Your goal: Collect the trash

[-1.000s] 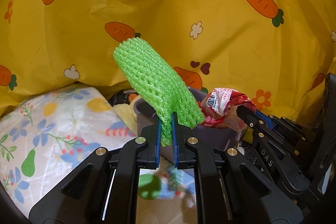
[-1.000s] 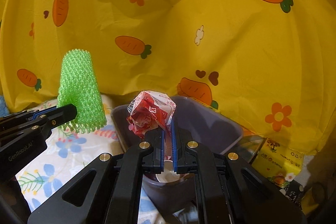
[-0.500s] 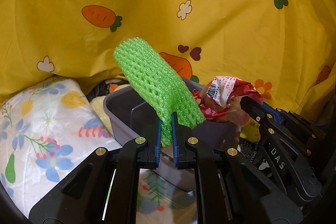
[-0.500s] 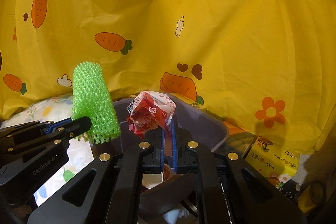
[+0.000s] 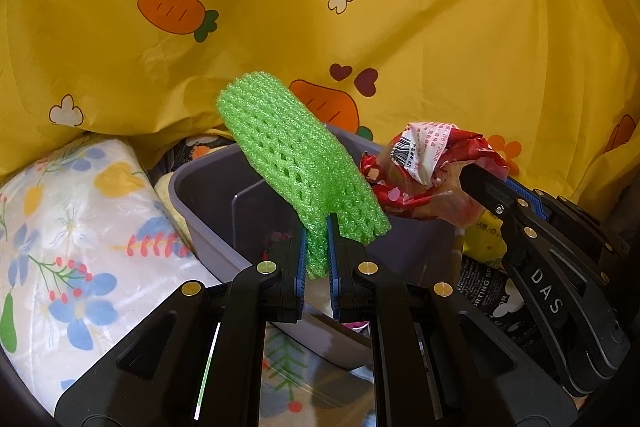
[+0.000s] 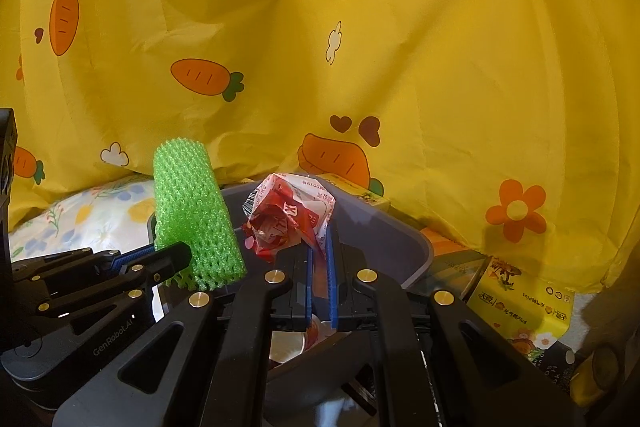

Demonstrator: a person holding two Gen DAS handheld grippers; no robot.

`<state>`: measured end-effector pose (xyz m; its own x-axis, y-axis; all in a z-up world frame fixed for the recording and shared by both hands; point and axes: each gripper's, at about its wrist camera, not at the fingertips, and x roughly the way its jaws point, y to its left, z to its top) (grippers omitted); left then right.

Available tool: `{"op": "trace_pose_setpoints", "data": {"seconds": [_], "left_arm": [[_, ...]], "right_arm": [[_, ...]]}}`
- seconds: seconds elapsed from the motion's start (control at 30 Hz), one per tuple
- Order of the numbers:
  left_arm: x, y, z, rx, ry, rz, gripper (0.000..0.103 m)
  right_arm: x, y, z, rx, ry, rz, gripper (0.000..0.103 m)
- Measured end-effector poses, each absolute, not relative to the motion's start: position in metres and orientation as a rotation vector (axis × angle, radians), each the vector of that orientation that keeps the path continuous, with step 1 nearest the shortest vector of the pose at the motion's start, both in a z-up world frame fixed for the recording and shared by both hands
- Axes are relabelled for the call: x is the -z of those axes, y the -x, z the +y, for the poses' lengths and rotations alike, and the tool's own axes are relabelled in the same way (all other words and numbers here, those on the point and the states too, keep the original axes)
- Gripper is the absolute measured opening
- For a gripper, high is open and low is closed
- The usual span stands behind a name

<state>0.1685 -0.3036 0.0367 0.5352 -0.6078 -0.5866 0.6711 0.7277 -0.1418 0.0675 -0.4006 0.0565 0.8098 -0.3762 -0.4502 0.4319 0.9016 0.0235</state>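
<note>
The left gripper [image 5: 317,227] pinched one green foam net [image 5: 296,171] by its lower edge, holding it over the grey bin [image 5: 208,187], likely for dropping. The right gripper [image 6: 319,247] clamped one crumpled red wrapper [image 6: 290,215] above that single bin.

A: How does the left gripper [image 5: 317,223] stand?
B: Its fingers [image 5: 297,251] are pressed nearly together, pointing forward.
A: And the right gripper [image 6: 319,239]?
B: The same, fingers [image 6: 330,267] almost closed, close beside the left.
</note>
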Motion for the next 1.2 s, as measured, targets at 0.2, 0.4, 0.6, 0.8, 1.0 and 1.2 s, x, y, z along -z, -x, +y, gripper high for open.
{"op": "trace_pose_setpoints", "data": {"seconds": [0.2,0.4,0.6,0.8,1.0,1.2], "left_arm": [[-0.033,-0.174,-0.291,0.796,-0.063,0.634,0.058],[-0.032,-0.181,-0.267,0.744,0.005,0.621,0.079],[-0.033,-0.177,-0.258,0.721,0.004,0.613,0.082],[-0.035,-0.169,-0.237,0.670,0.001,0.585,0.083],[-0.039,-0.155,-0.209,0.607,0.014,0.557,0.087],[-0.041,-0.134,-0.176,0.503,0.030,0.540,0.096]], "right_arm": [[-0.054,-0.072,-0.406,0.394,-0.154,0.451,0.019],[-0.049,-0.078,-0.403,0.384,-0.158,0.464,0.049],[-0.046,-0.079,-0.398,0.395,-0.152,0.484,0.064],[-0.050,-0.068,-0.392,0.409,-0.147,0.465,0.076],[-0.054,-0.055,-0.376,0.403,-0.125,0.444,0.085],[-0.060,-0.039,-0.348,0.401,-0.085,0.424,0.090]]}}
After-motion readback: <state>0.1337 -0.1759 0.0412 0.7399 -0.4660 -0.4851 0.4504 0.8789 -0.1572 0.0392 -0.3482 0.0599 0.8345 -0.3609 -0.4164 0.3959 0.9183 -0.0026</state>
